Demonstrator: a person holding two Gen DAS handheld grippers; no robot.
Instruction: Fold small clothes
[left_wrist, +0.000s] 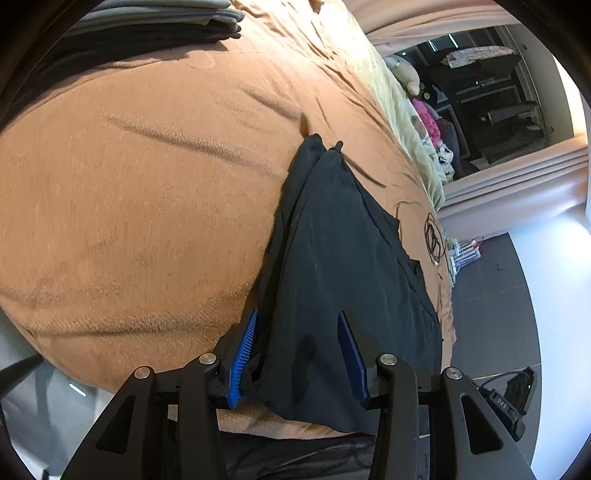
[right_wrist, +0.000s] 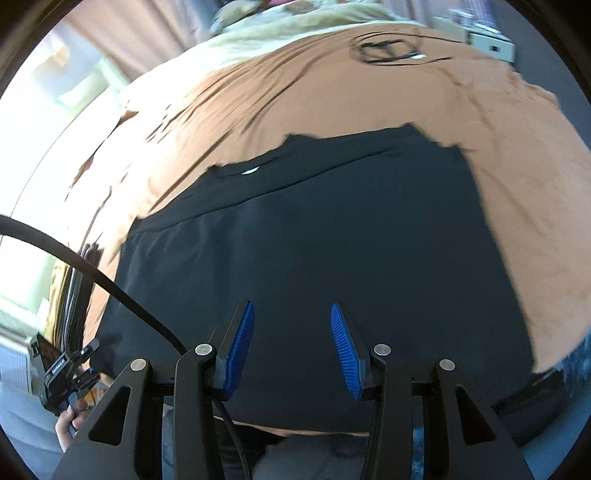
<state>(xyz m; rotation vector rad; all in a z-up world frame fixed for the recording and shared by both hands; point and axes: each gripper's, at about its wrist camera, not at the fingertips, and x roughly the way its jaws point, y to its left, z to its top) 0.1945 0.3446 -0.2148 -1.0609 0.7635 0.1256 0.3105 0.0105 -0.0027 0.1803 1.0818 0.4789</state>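
While spread on one brown blanket (left_wrist: 147, 206), one black garment (right_wrist: 314, 236), both tongs (left_wrist: 297, 328) (right_wrist: 292, 315) released.

Two wrist fisheyes, each mounted behind its own blue-padded fingers and looking forward along them, tilted down at a bed. Left wrist view: sits low at the near edge of the brown bedspread (left_wrist: 147, 206), very close to the dark garment (left_wrist: 332, 251), facing along the bed toward a stack of folded clothes (left_wrist: 207, 18) at top left, with a dark window (left_wrist: 491, 103) at right. Right wrist view: higher and steeper, looking across the same garment (right_wrist: 314, 240) toward the far side of the bedspread (right_wrist: 295, 96); image slightly blurred. Shared: garment, bedspread, and the coiled black cable (left_wrist: 433, 242) (right_wrist: 388, 48) lying on it. The left hand (right_wrist: 70, 417) shows at the right view's lower left
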